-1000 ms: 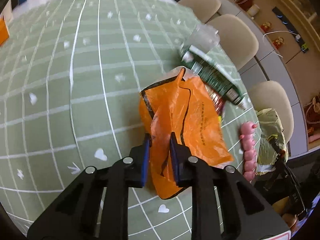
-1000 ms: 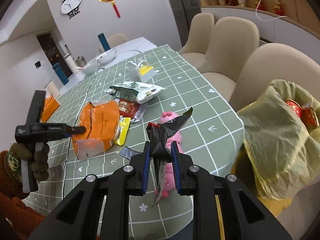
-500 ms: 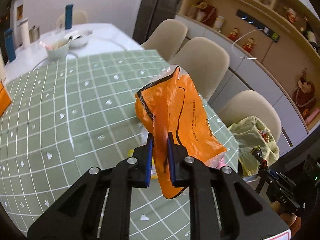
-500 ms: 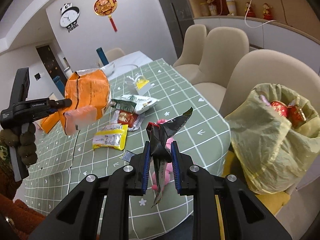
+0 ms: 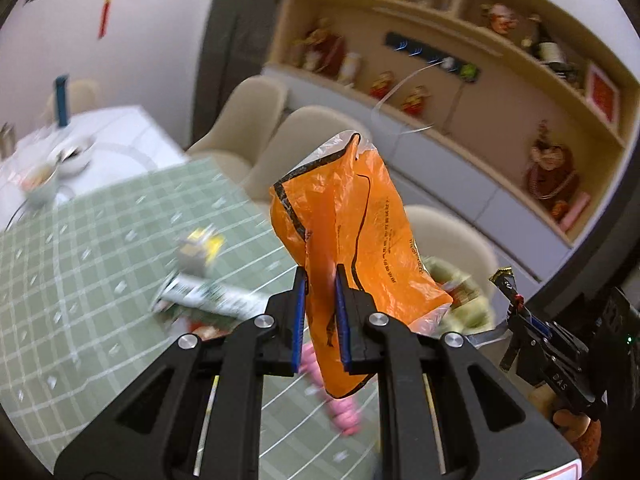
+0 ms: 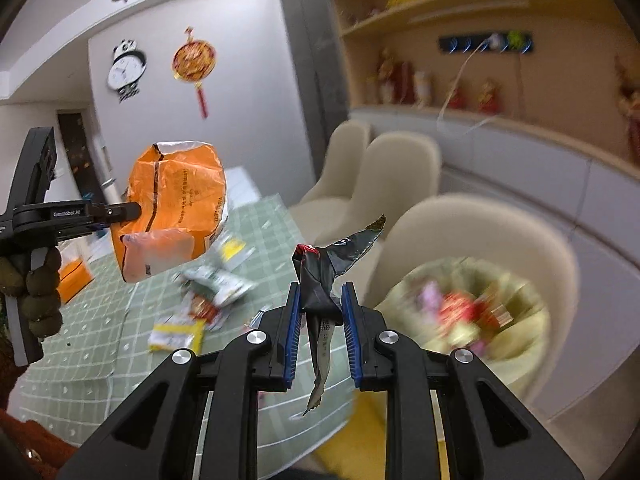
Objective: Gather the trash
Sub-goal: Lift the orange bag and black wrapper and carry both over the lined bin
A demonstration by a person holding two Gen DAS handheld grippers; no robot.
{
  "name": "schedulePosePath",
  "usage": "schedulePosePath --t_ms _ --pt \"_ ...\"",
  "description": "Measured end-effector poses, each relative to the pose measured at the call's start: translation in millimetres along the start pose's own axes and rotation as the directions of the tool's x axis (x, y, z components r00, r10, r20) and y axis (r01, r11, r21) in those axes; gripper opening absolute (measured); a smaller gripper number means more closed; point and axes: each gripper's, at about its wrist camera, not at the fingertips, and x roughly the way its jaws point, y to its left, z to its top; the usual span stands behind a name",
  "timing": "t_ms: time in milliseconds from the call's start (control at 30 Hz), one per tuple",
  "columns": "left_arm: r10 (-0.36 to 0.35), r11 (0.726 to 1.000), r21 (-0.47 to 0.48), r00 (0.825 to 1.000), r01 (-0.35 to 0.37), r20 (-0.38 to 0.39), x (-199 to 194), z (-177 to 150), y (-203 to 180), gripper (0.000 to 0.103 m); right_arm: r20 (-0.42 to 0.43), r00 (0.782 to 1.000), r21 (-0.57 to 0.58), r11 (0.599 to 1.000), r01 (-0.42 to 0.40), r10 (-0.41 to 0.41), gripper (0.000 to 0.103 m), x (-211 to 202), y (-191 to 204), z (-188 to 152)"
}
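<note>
My left gripper [image 5: 320, 280] is shut on an orange plastic bag [image 5: 352, 216] and holds it high above the green checked table [image 5: 80, 280]. The bag also shows in the right wrist view [image 6: 176, 204], held by the left gripper [image 6: 132, 211]. My right gripper [image 6: 319, 300] is shut on a crumpled black wrapper [image 6: 324, 264], lifted off the table. A yellow-green trash bag [image 6: 512, 344] with wrappers inside sits on a beige chair at the right; in the left wrist view it [image 5: 444, 272] is partly hidden behind the orange bag.
Loose wrappers lie on the table: a green-white packet [image 6: 220, 284], a red one [image 6: 204, 308], a yellow one [image 6: 176, 334]. A pink toy [image 5: 340, 408] lies near the table edge. Beige chairs [image 6: 400, 168] line the table's right side. Bowls [image 5: 60, 160] stand at the far end.
My left gripper has lifted the orange bag higher and swung it right toward the trash bag. My right gripper has risen with the black wrapper and moved closer to the trash bag.
</note>
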Motion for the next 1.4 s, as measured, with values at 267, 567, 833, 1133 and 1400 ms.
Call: schedulePosePath --t_ms 267,567,833,1133,1400 --pt "-0.118 0.985 0.126 0.993 0.115 0.014 32 25 -79 0.013 0.056 0.988 0.052 0.988 0.142 -0.145 0.02 -36 -61 24" --pt "-0.199 0.961 0.18 0.977 0.21 -0.075 88 24 -126 0.013 0.034 0.974 0.081 0.972 0.223 -0.226 0.02 -41 -97 27" --pt "-0.192 0.958 0.179 0.964 0.225 -0.185 148 11 -138 0.013 -0.028 0.965 0.107 0.959 0.263 -0.262 0.02 -24 -116 15" --pt "-0.137 0.942 0.265 0.958 0.205 -0.252 211 -8 -159 0.013 -0.089 0.95 0.124 0.943 0.309 -0.3 0.02 -13 -132 7" --pt "-0.13 0.927 0.276 0.907 0.255 -0.402 259 -46 -179 0.013 -0.136 0.935 0.178 0.92 0.349 -0.329 0.02 -10 -153 -6"
